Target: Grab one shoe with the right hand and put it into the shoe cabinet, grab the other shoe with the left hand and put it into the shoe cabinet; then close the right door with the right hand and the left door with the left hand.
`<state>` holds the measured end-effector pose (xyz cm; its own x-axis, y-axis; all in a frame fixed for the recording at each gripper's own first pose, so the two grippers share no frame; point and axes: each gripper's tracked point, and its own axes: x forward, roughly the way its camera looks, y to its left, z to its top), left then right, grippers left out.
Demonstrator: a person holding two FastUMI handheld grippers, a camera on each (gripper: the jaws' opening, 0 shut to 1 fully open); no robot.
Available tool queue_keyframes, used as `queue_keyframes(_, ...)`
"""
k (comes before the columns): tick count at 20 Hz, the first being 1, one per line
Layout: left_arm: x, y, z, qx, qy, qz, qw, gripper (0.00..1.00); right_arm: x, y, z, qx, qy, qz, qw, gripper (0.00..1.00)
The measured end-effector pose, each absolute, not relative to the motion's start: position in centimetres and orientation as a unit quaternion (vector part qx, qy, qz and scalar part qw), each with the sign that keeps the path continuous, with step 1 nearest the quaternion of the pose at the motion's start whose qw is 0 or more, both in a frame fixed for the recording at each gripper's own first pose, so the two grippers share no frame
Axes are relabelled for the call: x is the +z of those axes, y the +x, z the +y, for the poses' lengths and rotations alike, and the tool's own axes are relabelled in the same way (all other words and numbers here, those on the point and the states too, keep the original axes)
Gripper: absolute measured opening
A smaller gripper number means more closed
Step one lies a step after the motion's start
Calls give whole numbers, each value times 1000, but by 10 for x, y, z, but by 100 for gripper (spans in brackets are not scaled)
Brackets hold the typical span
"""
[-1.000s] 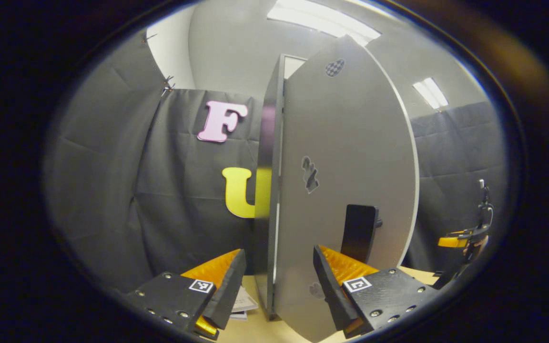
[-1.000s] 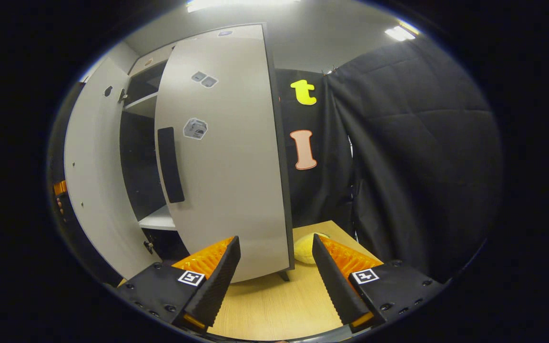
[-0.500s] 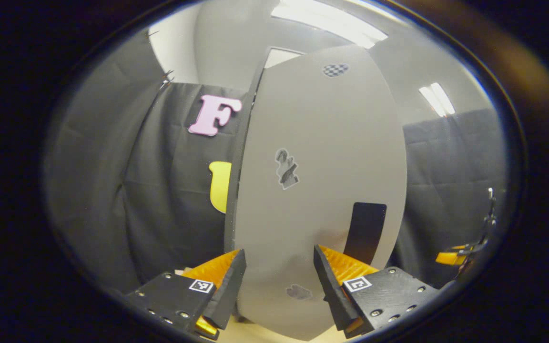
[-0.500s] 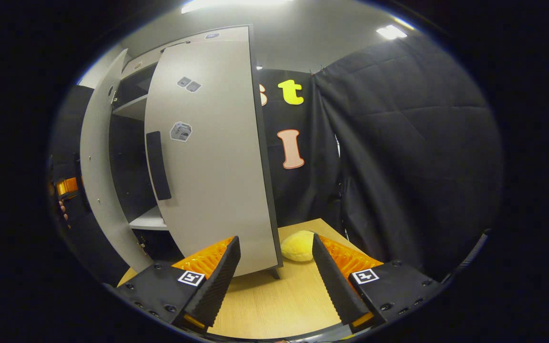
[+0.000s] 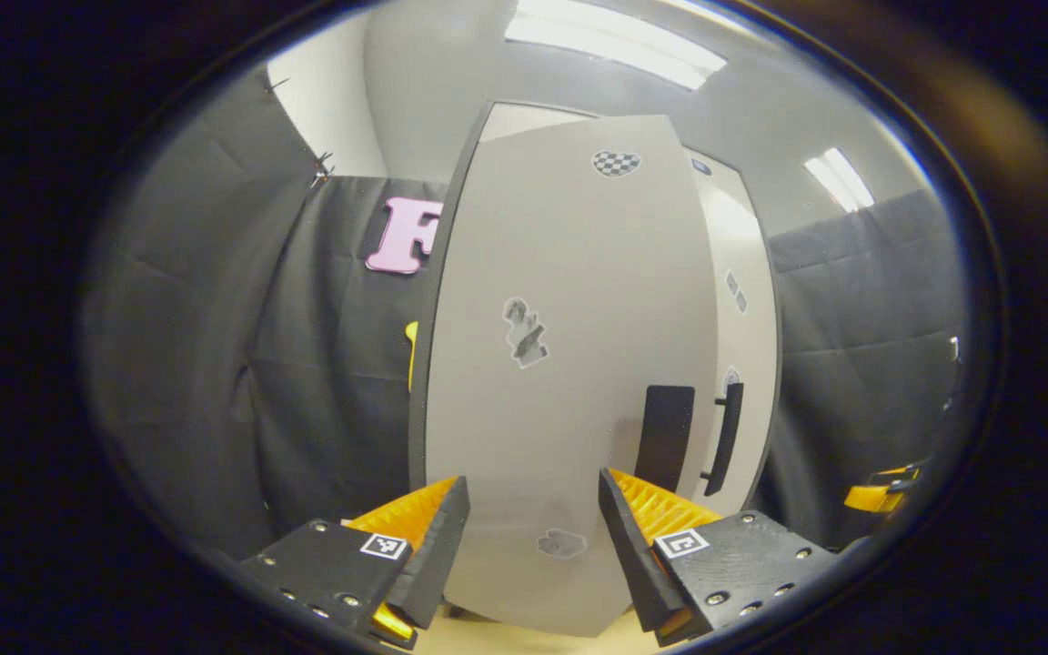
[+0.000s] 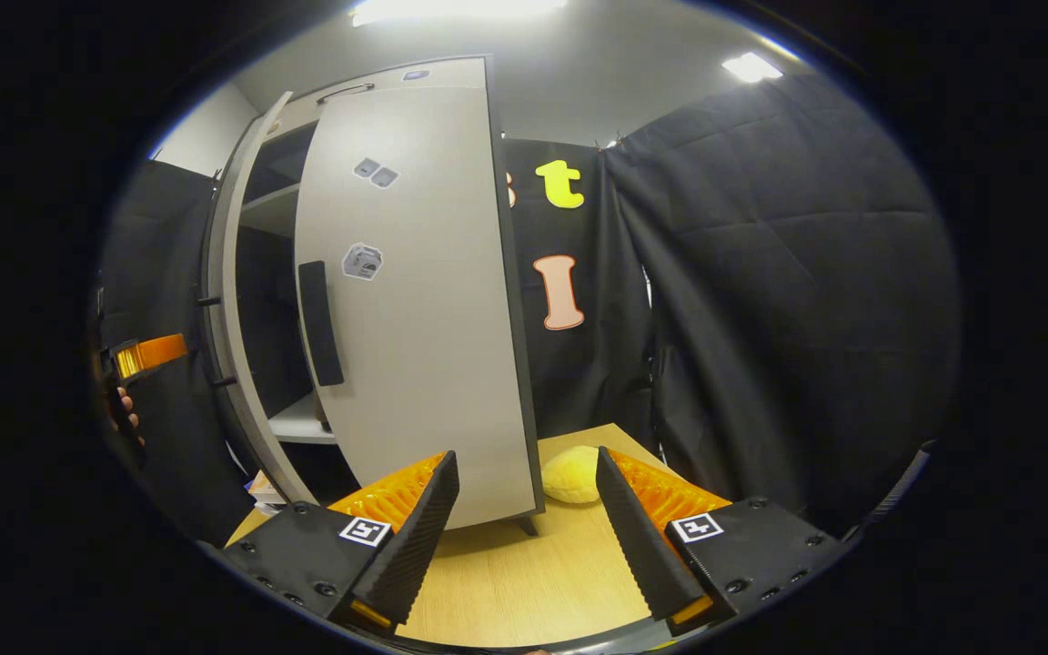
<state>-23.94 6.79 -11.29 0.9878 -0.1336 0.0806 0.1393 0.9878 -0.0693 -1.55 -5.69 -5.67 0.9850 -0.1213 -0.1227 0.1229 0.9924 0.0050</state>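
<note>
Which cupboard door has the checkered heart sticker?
The left door, right in front of the left gripper; the right door has small square stickers instead.

Left tool (image 5: 533, 532) fingers spread apart, holding nothing, right tool (image 6: 529, 514) likewise spread, nothing between its fingers
</note>
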Motion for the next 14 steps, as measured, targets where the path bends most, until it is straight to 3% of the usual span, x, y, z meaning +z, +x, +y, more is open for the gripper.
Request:
queue_keyframes(1,-111,-244,67,-68,-32,-39,996,83,-52,-14,-51,-57,8,57,997,96)
queue_keyframes(2,-111,-247,67,-69,-29,-39,996,89,-47,-10,-45,-53,9,51,997,92)
queue_keyframes(3,-113,-251,69,-68,-27,-36,997,83,-40,-6,-38,-49,9,44,998,97)
queue_keyframes(9,-118,-283,90,-70,-24,-52,996,83,-3,8,-11,-25,-10,-3,1000,97)
queue_keyframes(10,-119,-288,95,-66,-25,-54,996,89,-1,9,-10,-27,-17,-10,999,97)
queue_keyframes(12,-125,-297,101,-56,-26,-53,997,83,-5,6,-4,-25,-19,-13,999,96)
queue_keyframes(14,-133,-304,106,-47,-25,-50,997,83,-13,5,0,-18,-14,-6,1000,97)
